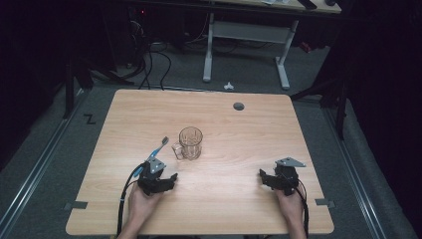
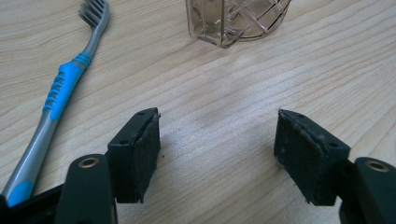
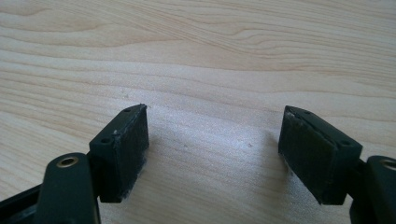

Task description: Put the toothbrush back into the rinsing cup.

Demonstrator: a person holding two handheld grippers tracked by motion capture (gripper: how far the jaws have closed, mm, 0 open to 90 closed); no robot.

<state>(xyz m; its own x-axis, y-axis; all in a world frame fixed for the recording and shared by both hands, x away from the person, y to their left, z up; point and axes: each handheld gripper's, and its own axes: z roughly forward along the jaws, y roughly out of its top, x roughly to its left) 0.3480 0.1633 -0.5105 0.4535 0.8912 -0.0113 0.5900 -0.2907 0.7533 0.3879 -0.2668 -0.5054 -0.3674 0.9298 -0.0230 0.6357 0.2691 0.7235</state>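
Note:
A clear glass mug [image 1: 190, 143] with a handle stands upright near the middle of the wooden table [image 1: 239, 134]; its base [image 2: 236, 21] is at the top of the left gripper view. A blue and grey toothbrush [image 1: 158, 148] lies flat just left of the mug, also seen as the toothbrush [image 2: 60, 88] beside my left jaws. My left gripper [image 1: 172, 178] rests low on the table in front of the mug, open, with bare wood between its pads [image 2: 140, 149]. My right gripper [image 1: 262, 175] sits at the front right, open over bare wood, its pads [image 3: 123, 149] wide apart.
A dark round cable hole [image 1: 239, 106] is in the table's far right part. Beyond the table stand a white desk frame [image 1: 246, 35] and cables on the floor. A person's hands hold both grippers near the front edge.

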